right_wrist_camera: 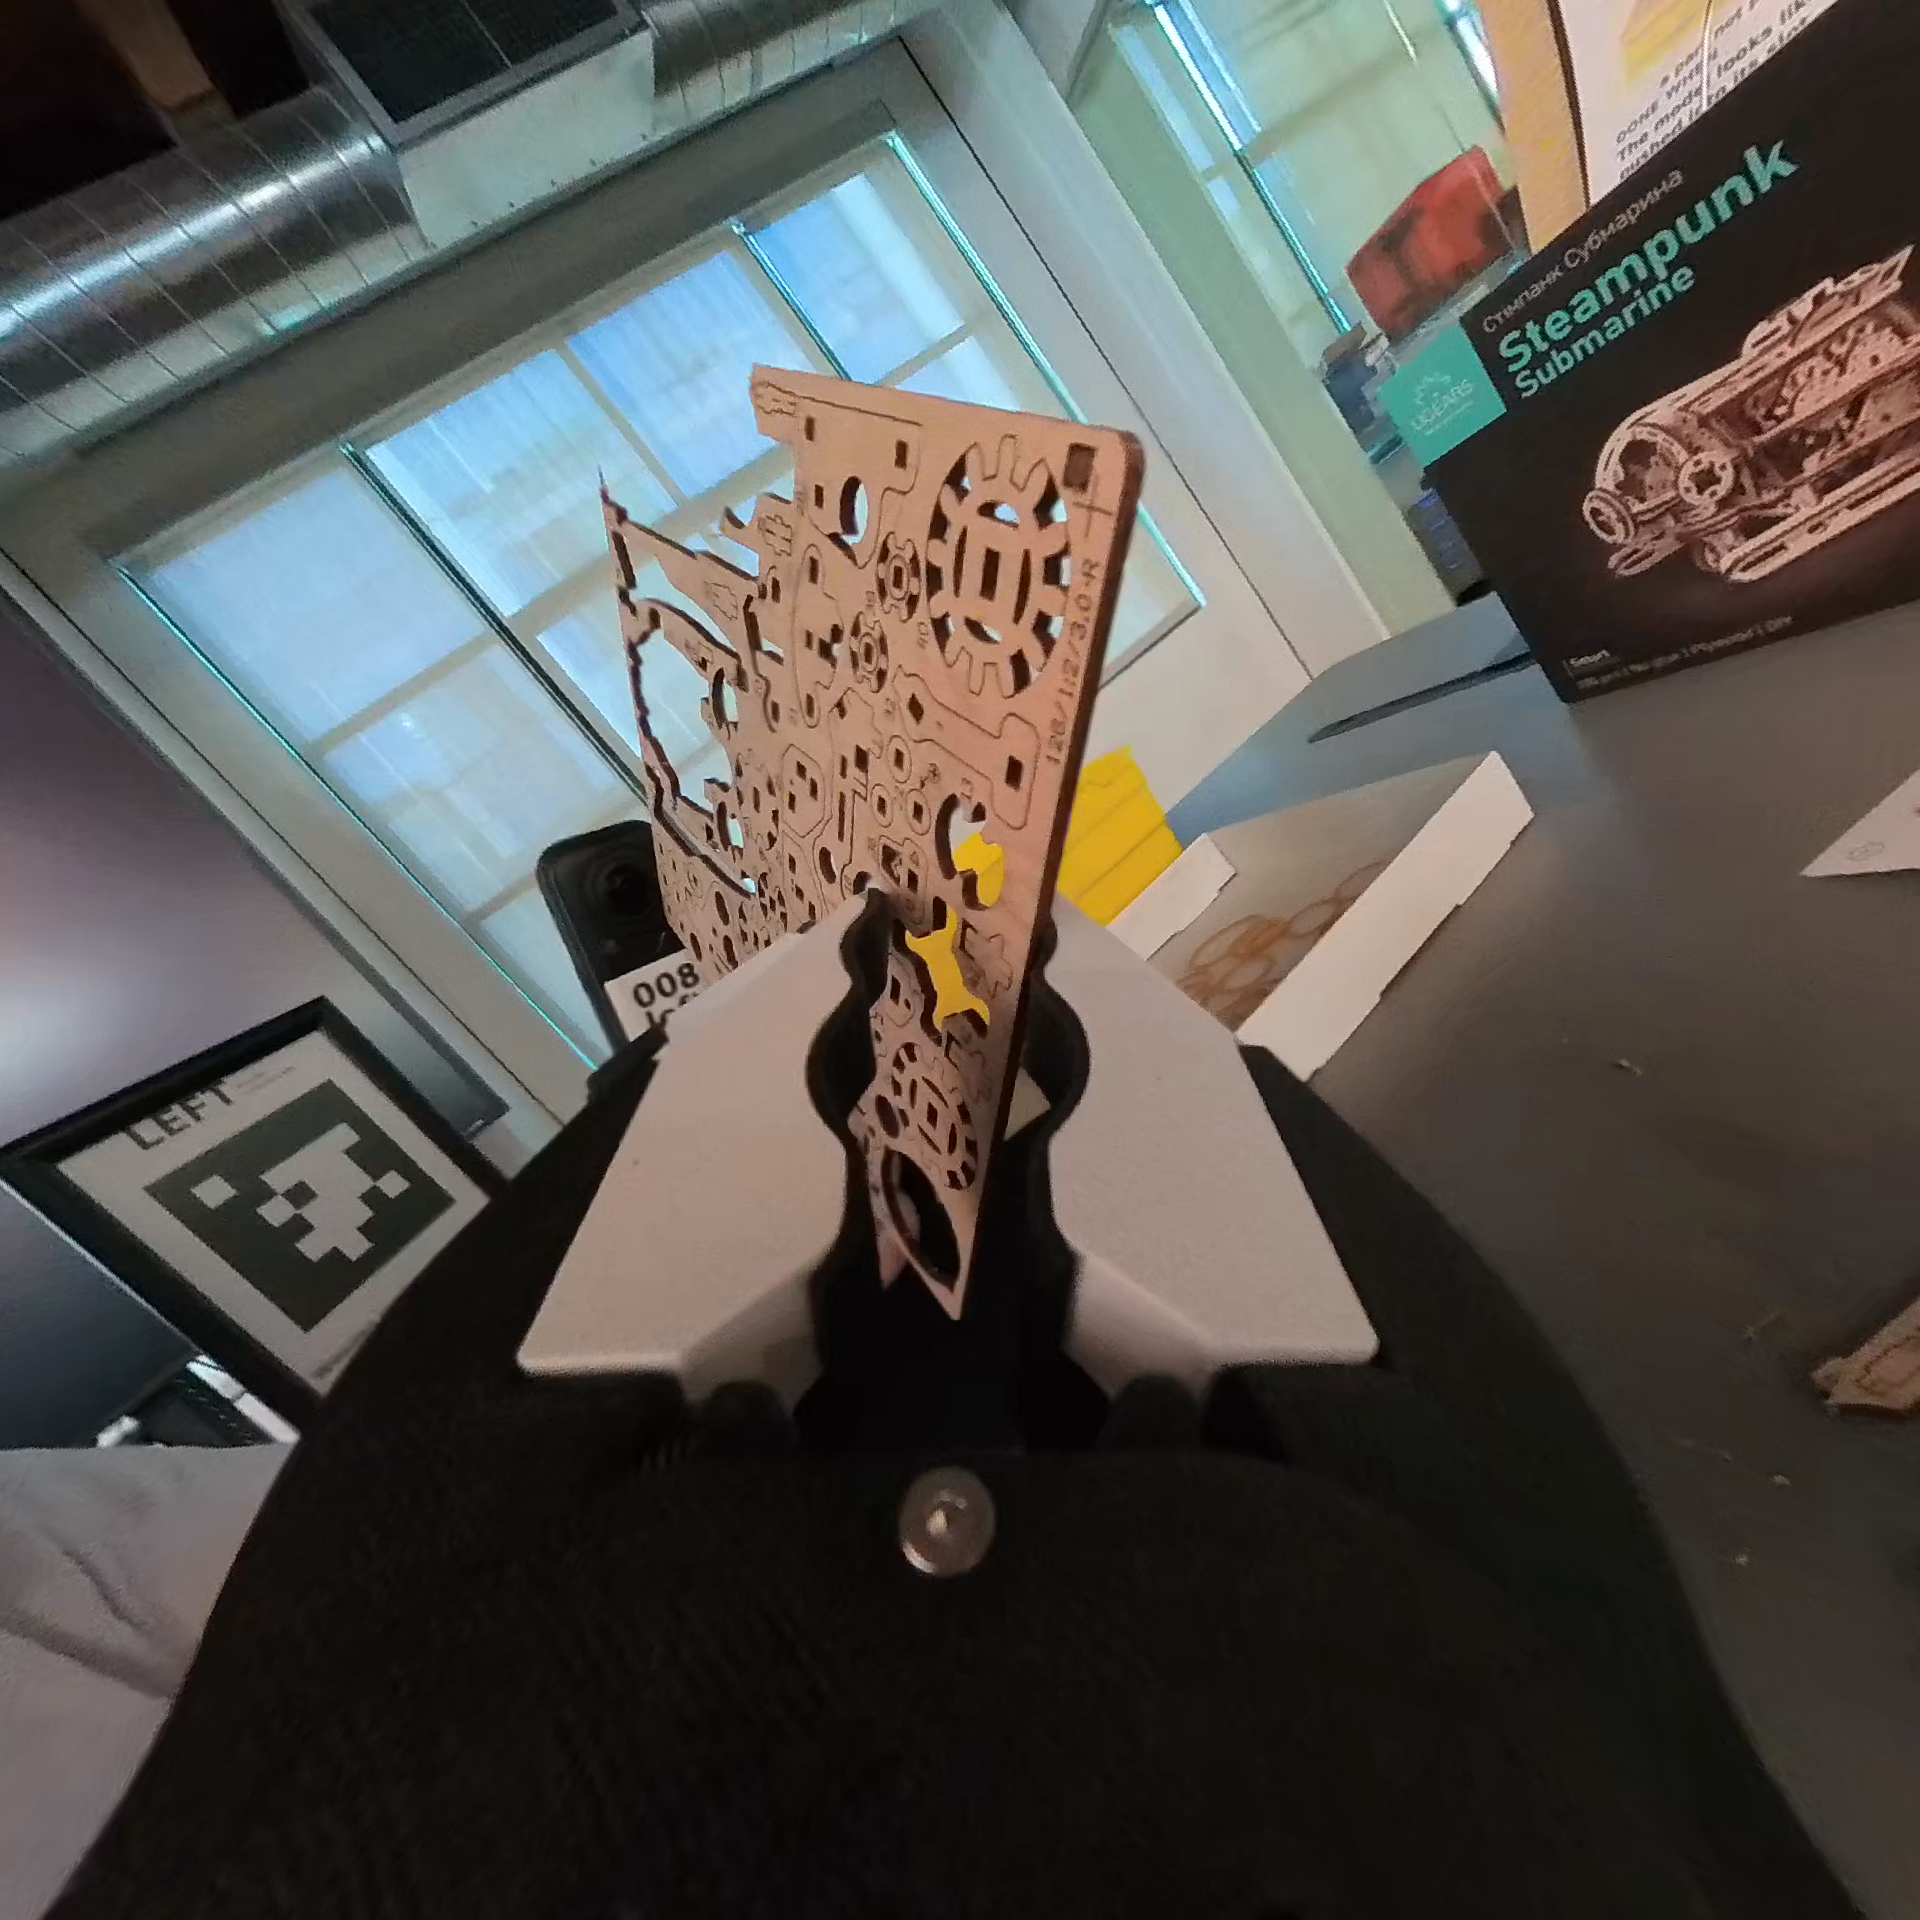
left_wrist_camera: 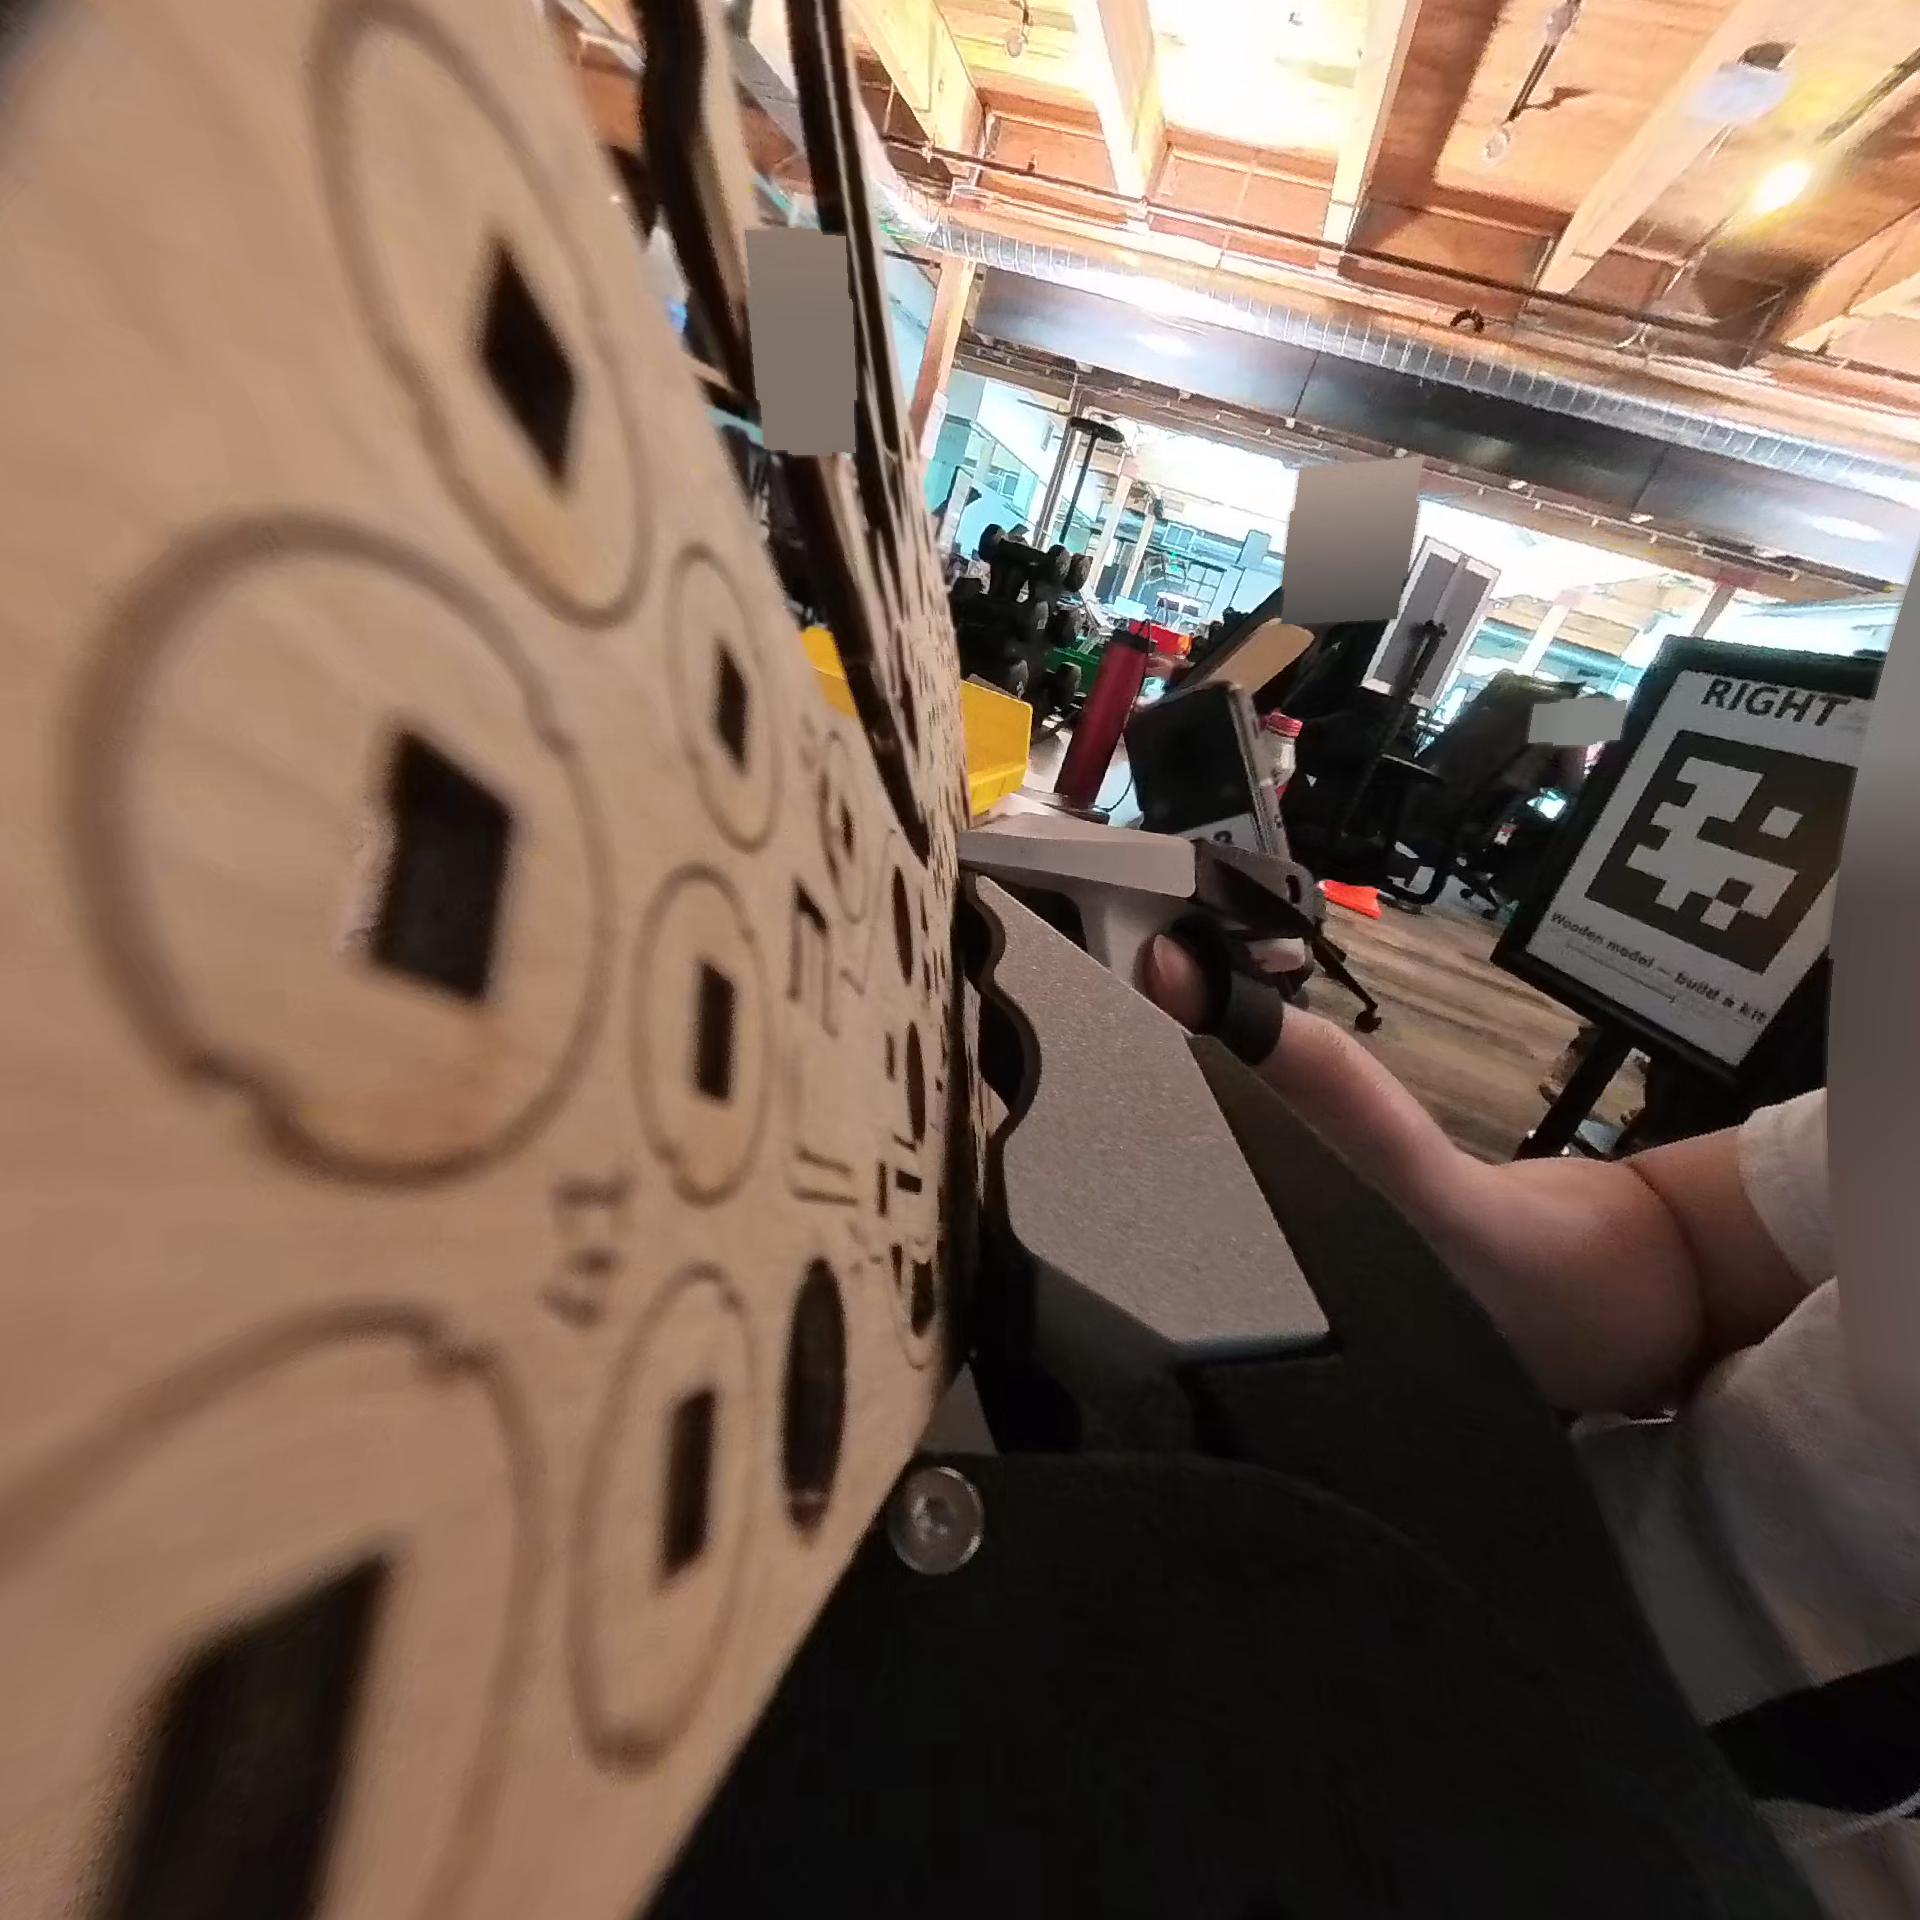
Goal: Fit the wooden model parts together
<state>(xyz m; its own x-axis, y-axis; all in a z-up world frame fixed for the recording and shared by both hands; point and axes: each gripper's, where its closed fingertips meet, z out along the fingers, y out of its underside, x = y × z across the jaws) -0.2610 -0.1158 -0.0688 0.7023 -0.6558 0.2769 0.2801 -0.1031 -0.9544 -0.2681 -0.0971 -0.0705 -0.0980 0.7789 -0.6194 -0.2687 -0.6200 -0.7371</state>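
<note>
A thin laser-cut wooden parts sheet (right_wrist_camera: 935,644) stands upright between the white fingers (right_wrist_camera: 707,1153) of my right gripper (right_wrist_camera: 956,925), which is shut on its lower edge. The same sheet (left_wrist_camera: 416,935) fills the left half of the left wrist view, very close and blurred. It lies against the black pad of the right finger (left_wrist_camera: 1101,1101) of my left gripper (left_wrist_camera: 920,935); the other finger is hidden behind the sheet. The right gripper (left_wrist_camera: 1195,894), held by a hand (left_wrist_camera: 1455,1195), shows at the sheet's far end. The left gripper's body (right_wrist_camera: 603,914) shows behind the sheet.
A black model kit box (right_wrist_camera: 1662,436) stands at the back of the grey table (right_wrist_camera: 1610,1091). A white tray (right_wrist_camera: 1361,935) and a yellow bin (right_wrist_camera: 1117,831) lie beyond the sheet. Wood scraps (right_wrist_camera: 1870,1371) lie at the right. Framed marker signs (left_wrist_camera: 1714,862) (right_wrist_camera: 281,1195) stand nearby. My two grippers' fingertips are within a few centimetres of each other.
</note>
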